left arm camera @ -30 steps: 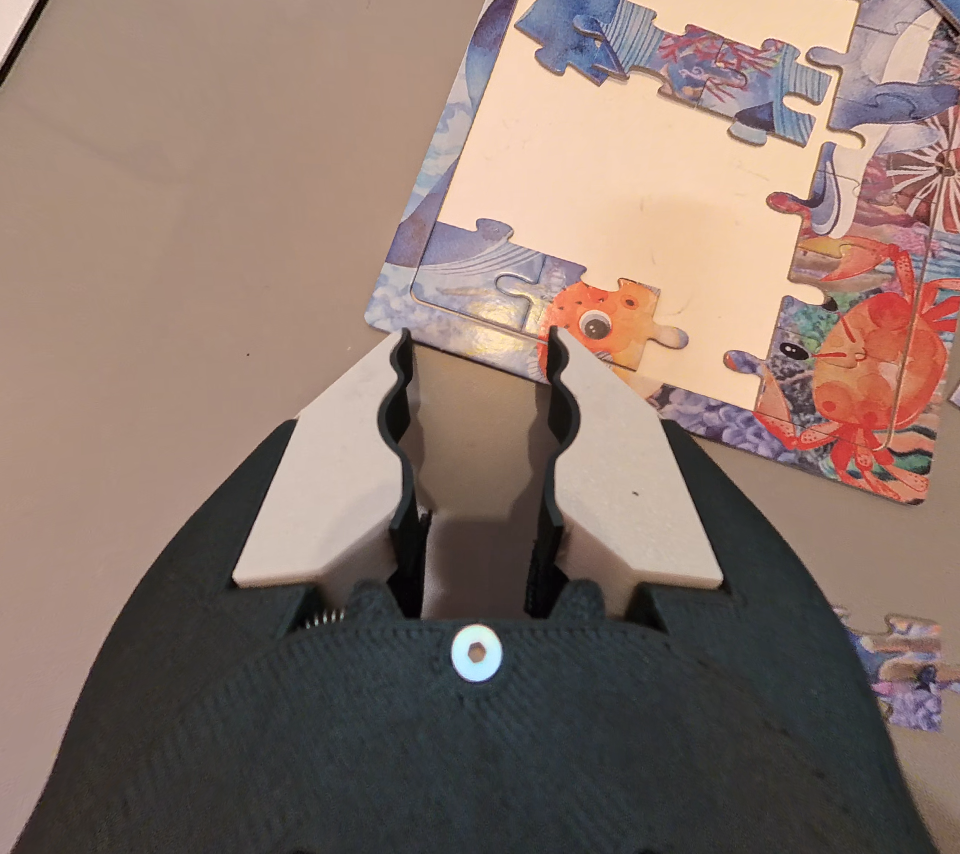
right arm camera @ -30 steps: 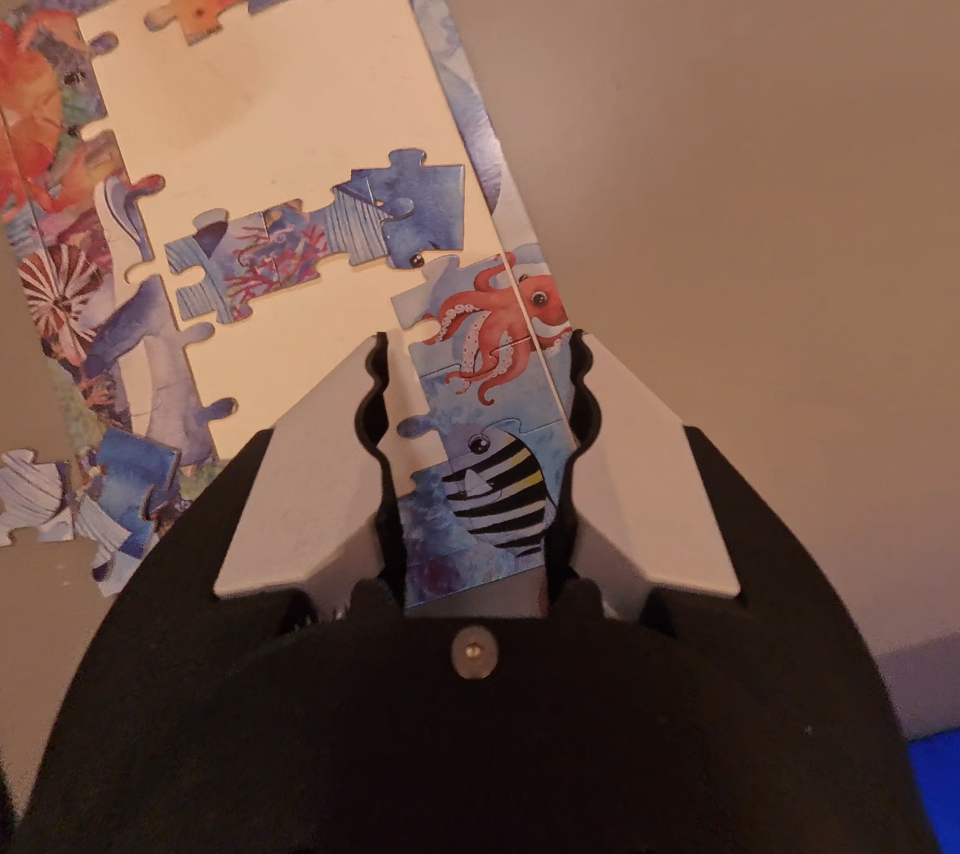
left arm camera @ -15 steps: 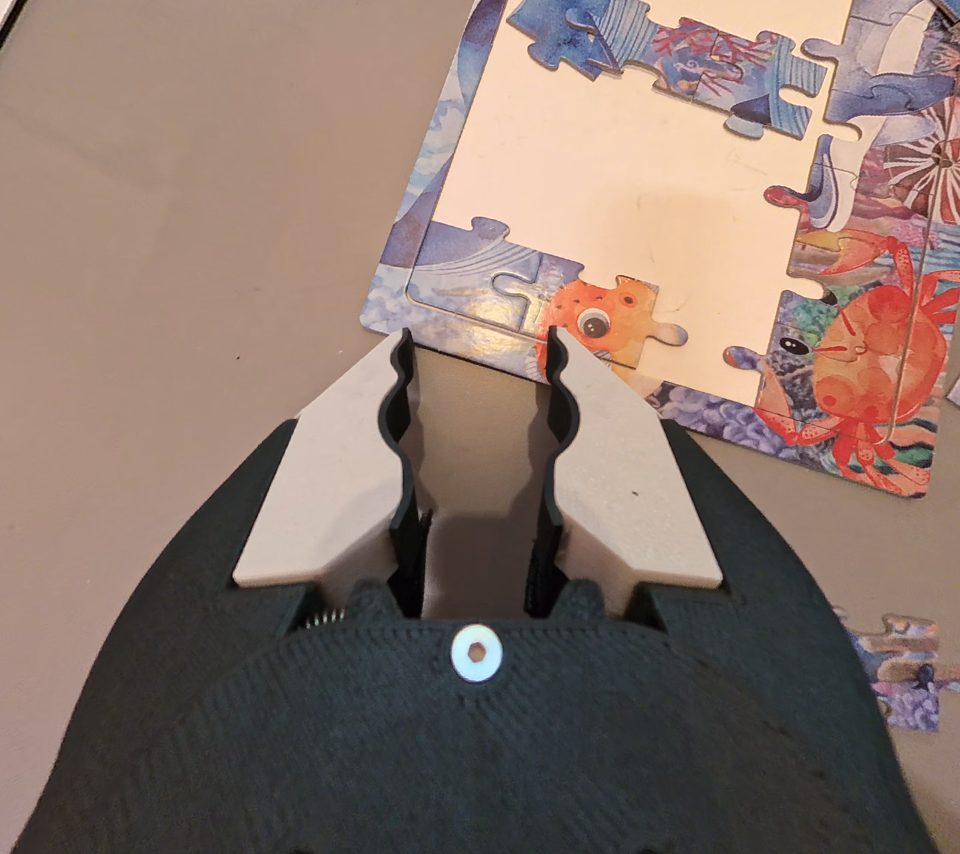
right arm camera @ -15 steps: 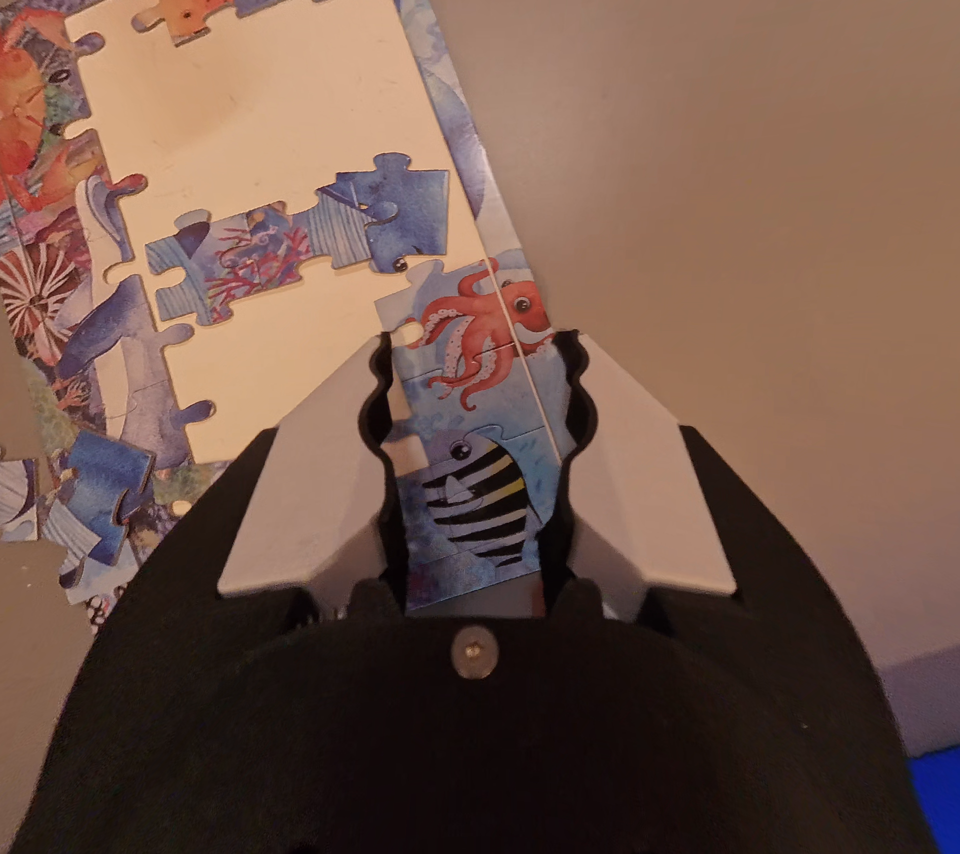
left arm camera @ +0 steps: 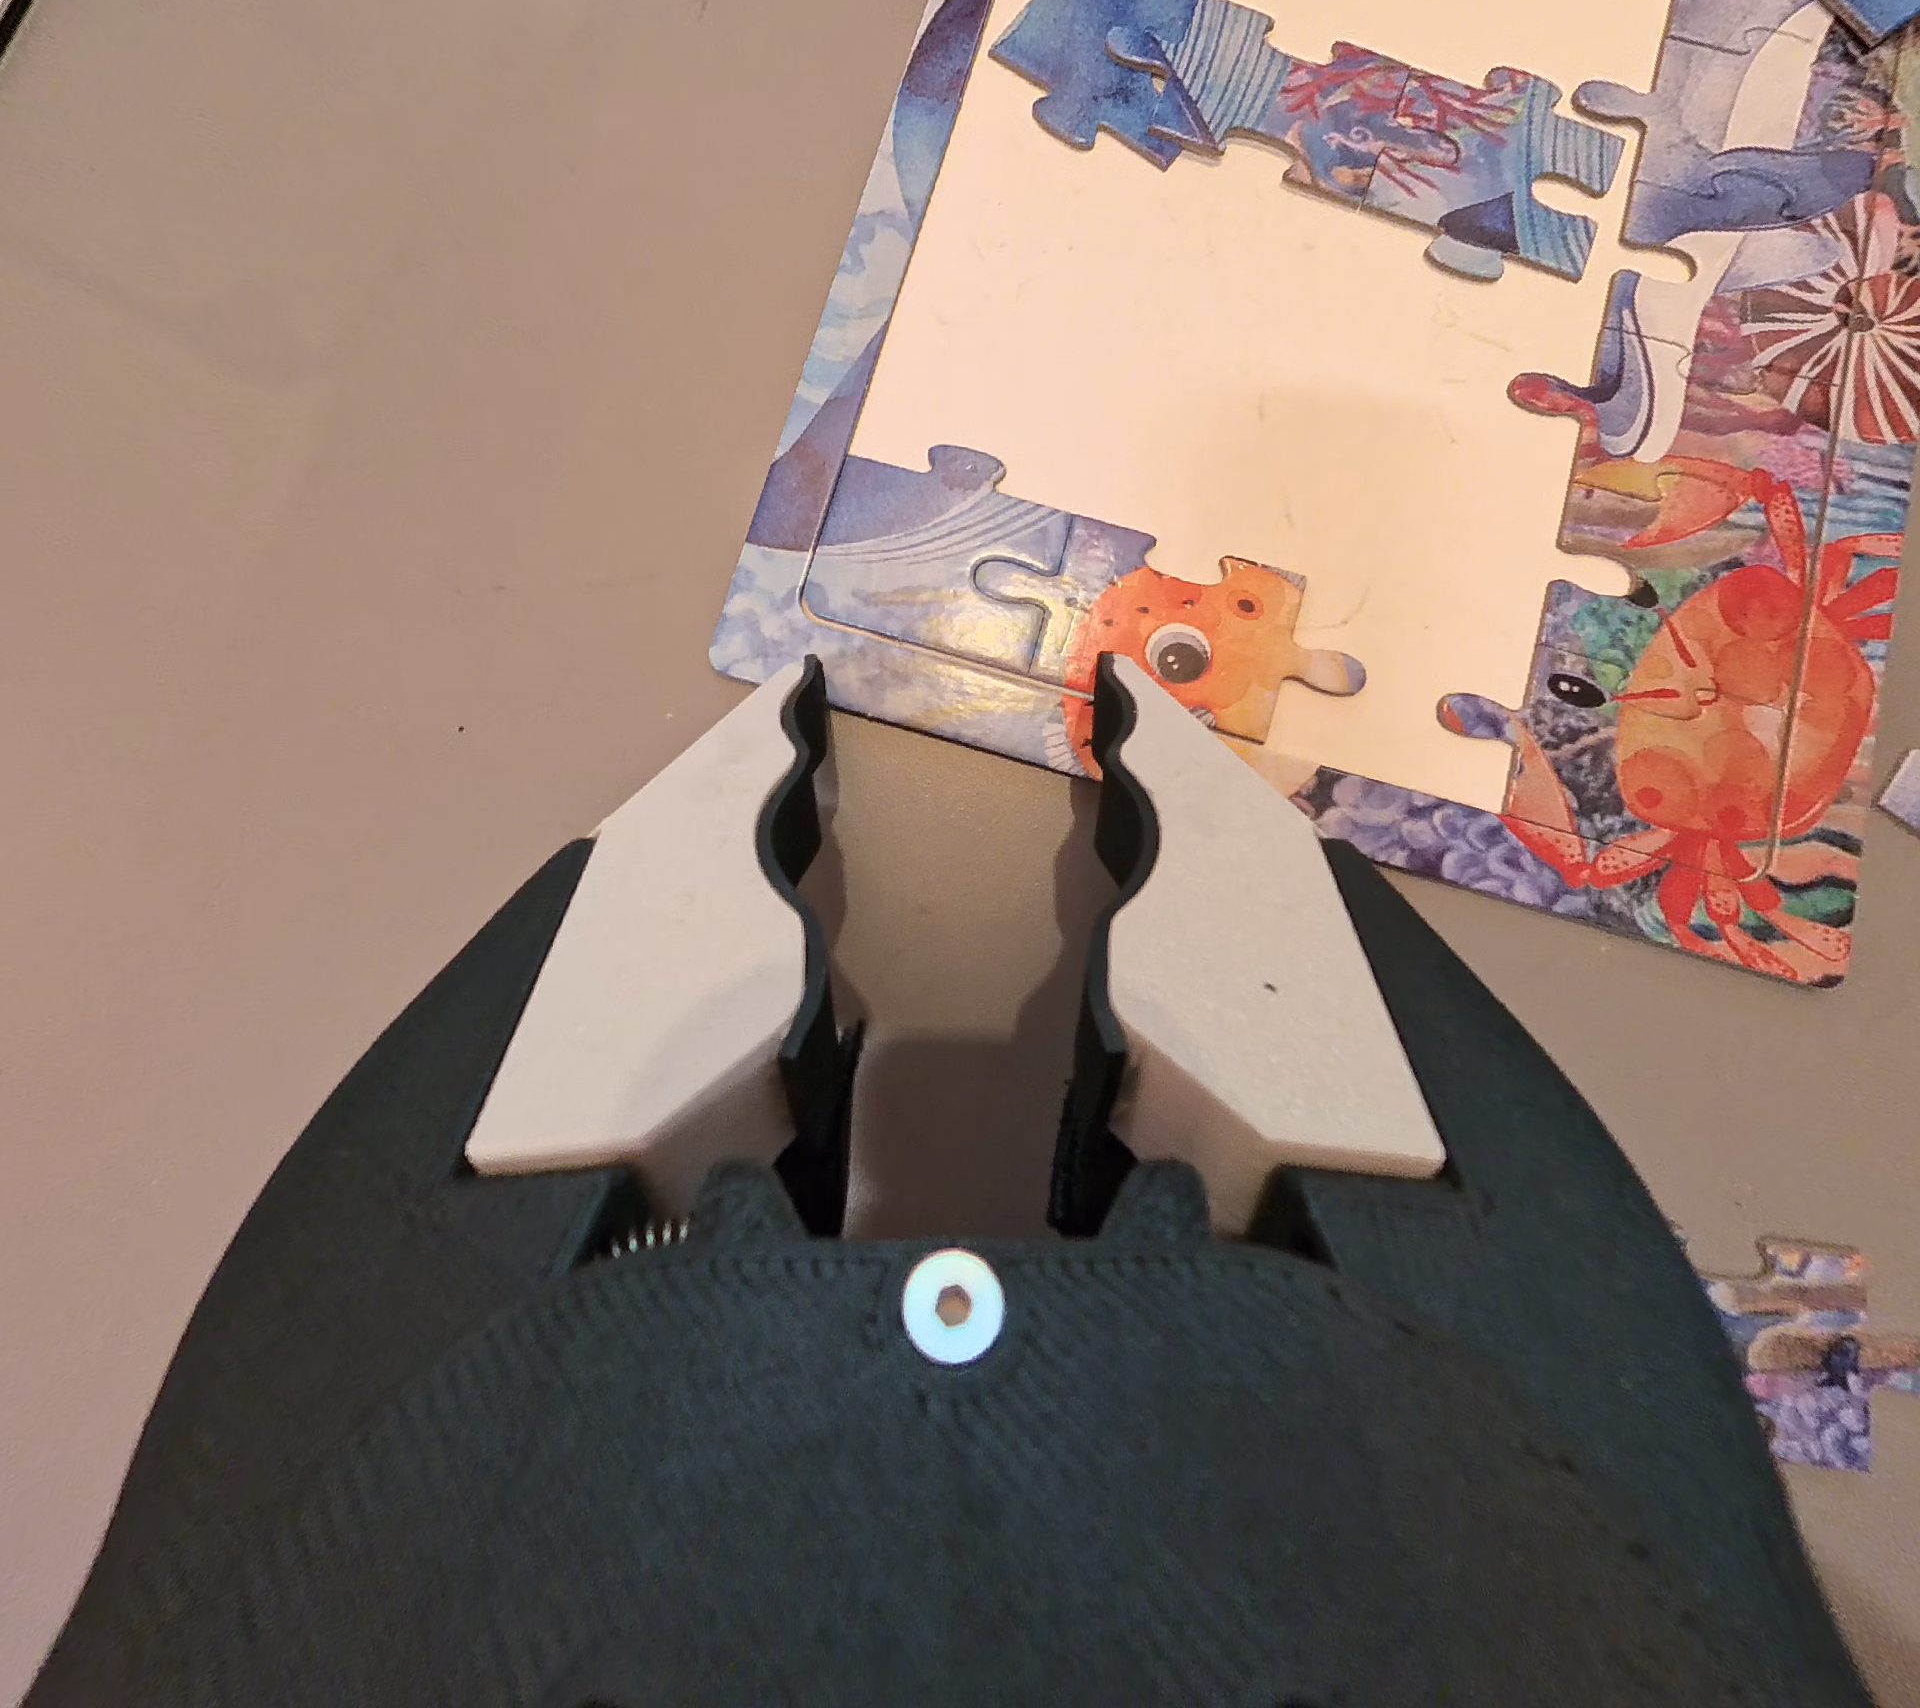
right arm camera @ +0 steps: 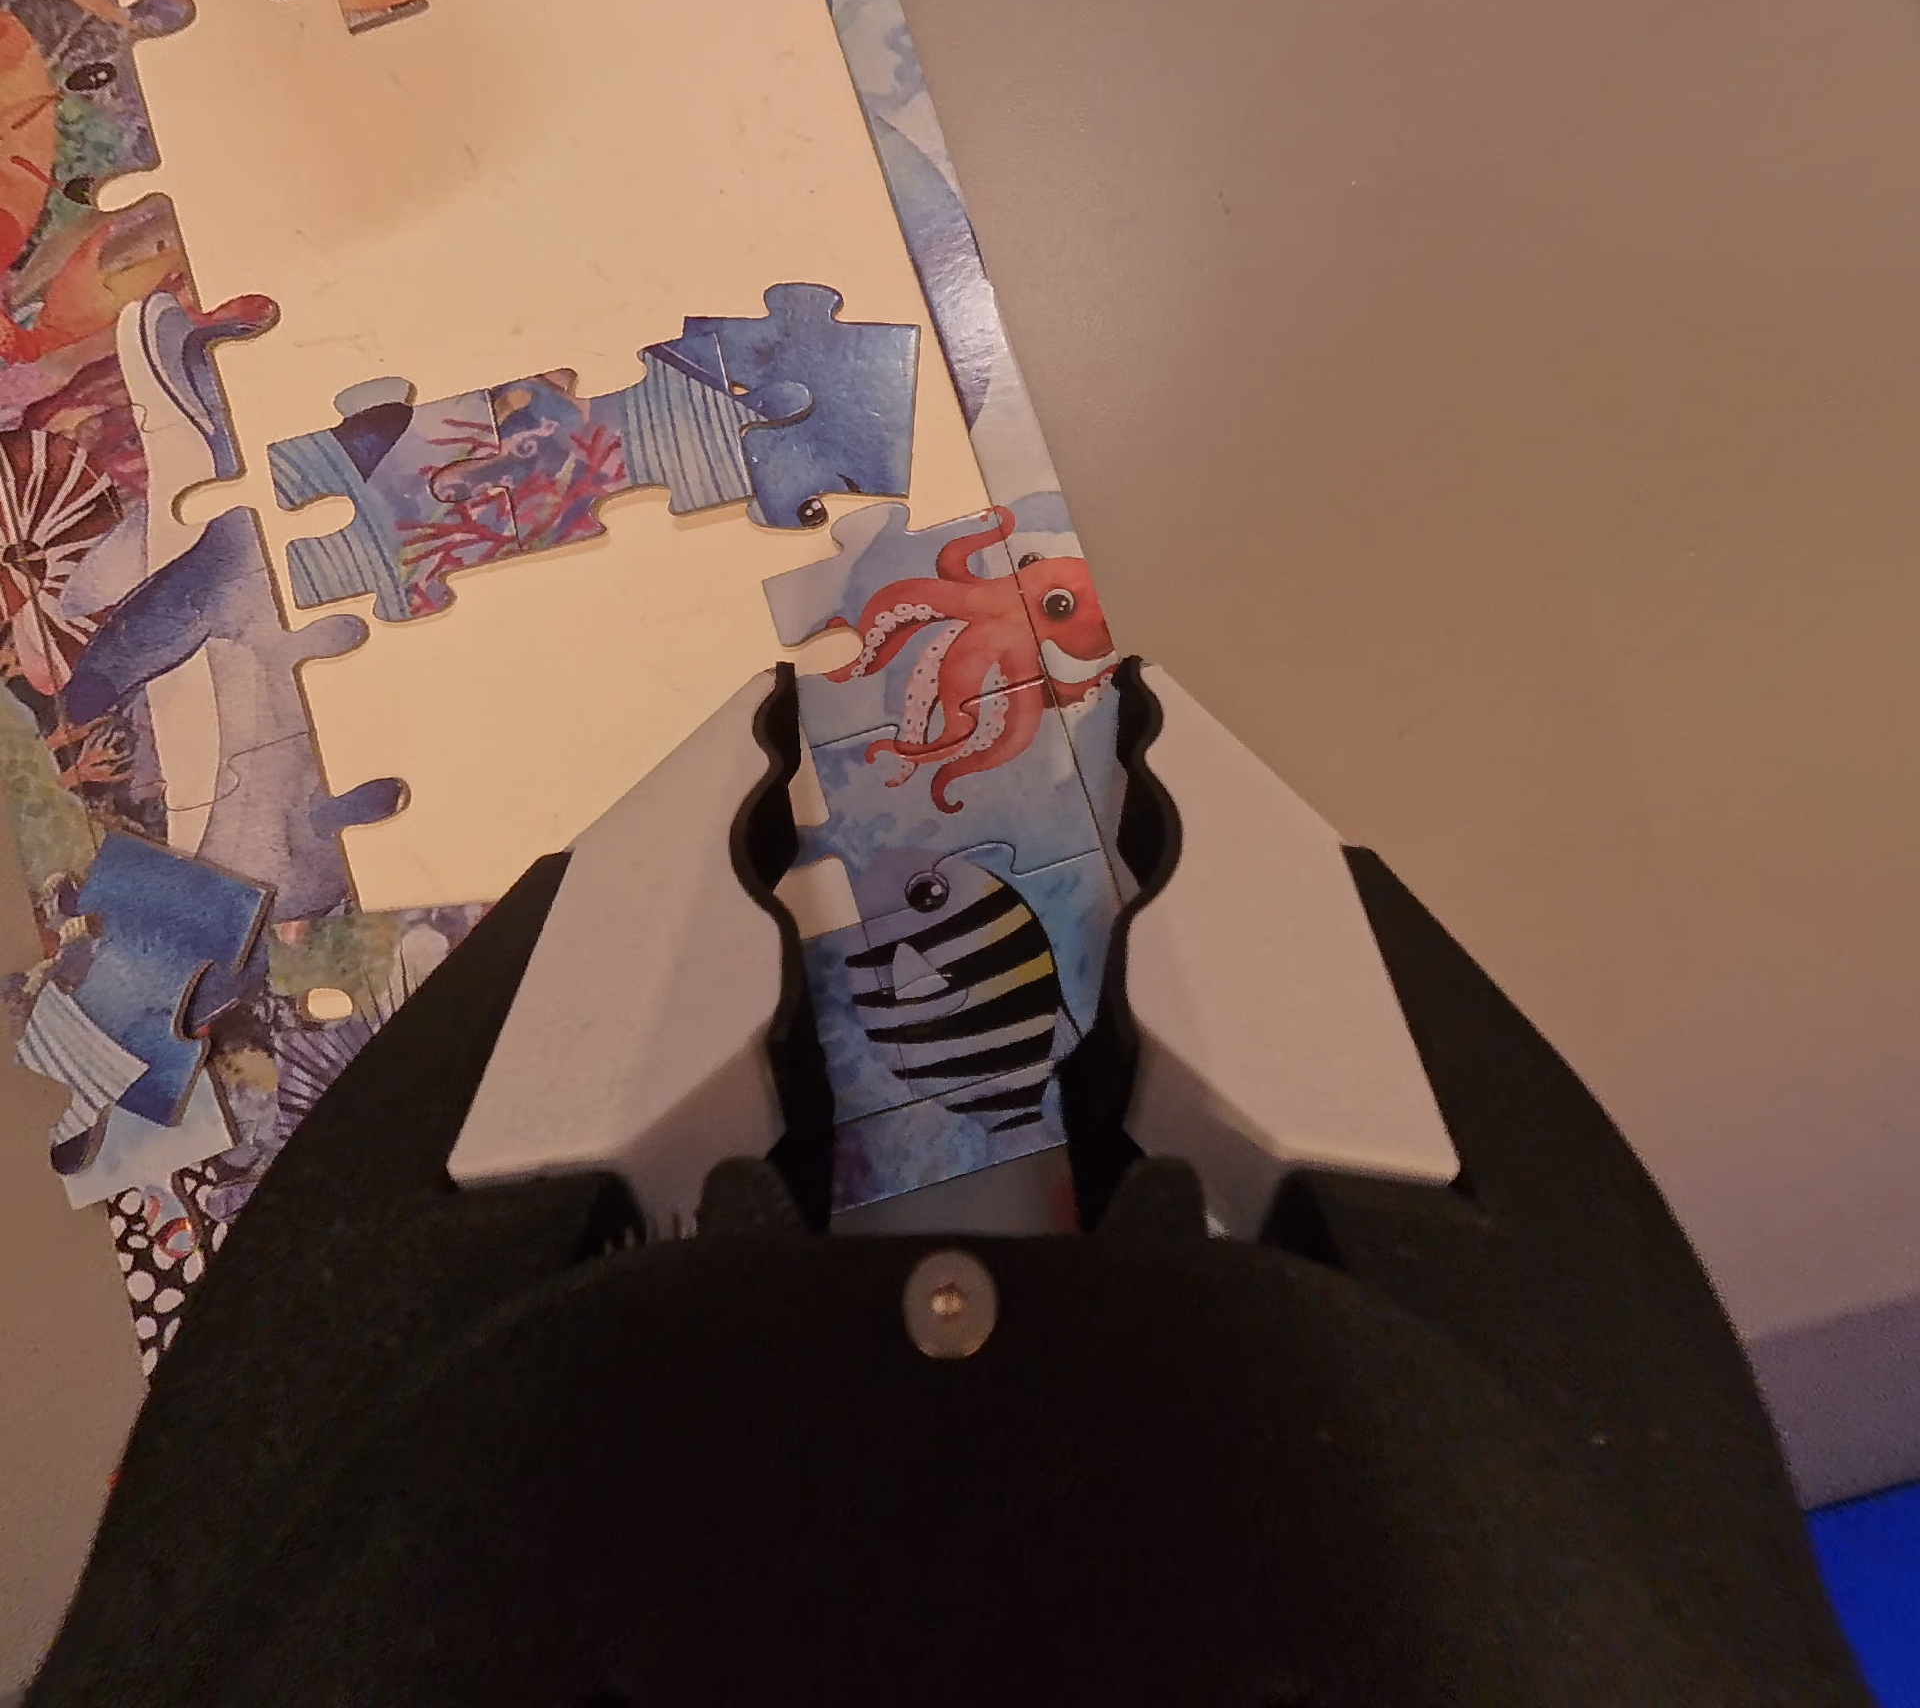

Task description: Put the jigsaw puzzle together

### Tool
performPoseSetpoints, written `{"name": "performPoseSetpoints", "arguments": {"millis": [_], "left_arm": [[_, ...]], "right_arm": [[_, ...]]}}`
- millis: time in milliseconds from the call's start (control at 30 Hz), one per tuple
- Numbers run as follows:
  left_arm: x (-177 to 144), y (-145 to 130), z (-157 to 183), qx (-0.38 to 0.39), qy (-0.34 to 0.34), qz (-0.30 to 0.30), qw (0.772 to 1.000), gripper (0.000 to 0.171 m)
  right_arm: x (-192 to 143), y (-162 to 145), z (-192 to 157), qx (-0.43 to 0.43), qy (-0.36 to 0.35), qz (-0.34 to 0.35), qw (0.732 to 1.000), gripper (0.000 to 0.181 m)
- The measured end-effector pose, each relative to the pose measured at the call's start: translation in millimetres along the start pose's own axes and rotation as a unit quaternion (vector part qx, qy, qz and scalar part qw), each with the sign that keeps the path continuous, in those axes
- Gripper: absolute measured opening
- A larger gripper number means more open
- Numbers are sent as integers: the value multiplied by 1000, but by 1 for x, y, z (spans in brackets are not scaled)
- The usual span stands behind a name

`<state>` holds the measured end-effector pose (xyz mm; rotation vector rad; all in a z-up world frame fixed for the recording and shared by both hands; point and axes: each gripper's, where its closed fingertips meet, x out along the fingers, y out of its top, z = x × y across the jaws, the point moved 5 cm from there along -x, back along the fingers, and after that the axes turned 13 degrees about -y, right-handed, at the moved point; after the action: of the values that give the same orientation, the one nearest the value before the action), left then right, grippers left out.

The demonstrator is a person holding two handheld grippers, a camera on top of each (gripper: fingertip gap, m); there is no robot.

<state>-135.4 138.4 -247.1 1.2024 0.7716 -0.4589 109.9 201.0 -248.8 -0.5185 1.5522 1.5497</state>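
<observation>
No writing or brand visible anywhere. Puzzle tray (left arm camera: 914,131) lies flat on grey bench (left arm camera: 416,308), sea-creature print, cream base bare in the middle. Long axis runs away from left tongs (left arm camera: 951,676), tilted a bit right in that view. Pieces seated round edges: puffer fish (left arm camera: 1184,640), crab (left arm camera: 1745,723), octopus (right arm camera: 977,630), striped fish (right arm camera: 956,983). Loose strip (right arm camera: 592,463) of joined blue pieces lies crosswise on the bare base. Spare piece (left arm camera: 1797,1346) on bench beside tray. Left tongs open w/ nothing between, tips at tray's near edge. Right tongs (right arm camera: 956,676) open, empty, over octopus corner.
</observation>
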Motion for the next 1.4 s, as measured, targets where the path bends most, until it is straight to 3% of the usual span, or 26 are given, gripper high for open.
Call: {"name": "performPoseSetpoints", "arguments": {"millis": [200, 367, 500, 600, 800, 933, 1100, 1233, 1400], "left_arm": [[-9, 0, -1, 5, 5, 0, 1000, 50], [-56, 1, -11, -6, 49, 33, 998, 50], [-101, -11, -3, -2, 82, 21, 996, 47], [-117, -29, 14, -5, 84, -8, 996, 48], [-116, -85, 61, -40, 66, -104, 992, 56], [-118, -99, 94, -62, 59, -81, 993, 60], [-103, -125, 139, -62, 17, -112, 992, 59], [-92, -136, 151, -57, 18, -102, 993, 58], [-85, -130, 149, -46, 34, -69, 996, 56]], "right_arm": [[-3, 2, 0, 12, 0, -4, 1000, 63], [-20, 16, -6, 6, -26, 6, 1000, 67], [-39, 42, -25, -16, -38, 18, 999, 65], [-52, 65, -46, -17, -42, 37, 998, 63], [-55, 92, -91, -6, -34, 76, 996, 60], [-40, 91, -107, 4, -21, 98, 995, 51], [-28, 85, -109, 9, -14, 116, 993, 48], [-27, 85, -108, 12, -12, 131, 991, 45], [-25, 83, -109, -2, -22, 136, 990, 41]]}}
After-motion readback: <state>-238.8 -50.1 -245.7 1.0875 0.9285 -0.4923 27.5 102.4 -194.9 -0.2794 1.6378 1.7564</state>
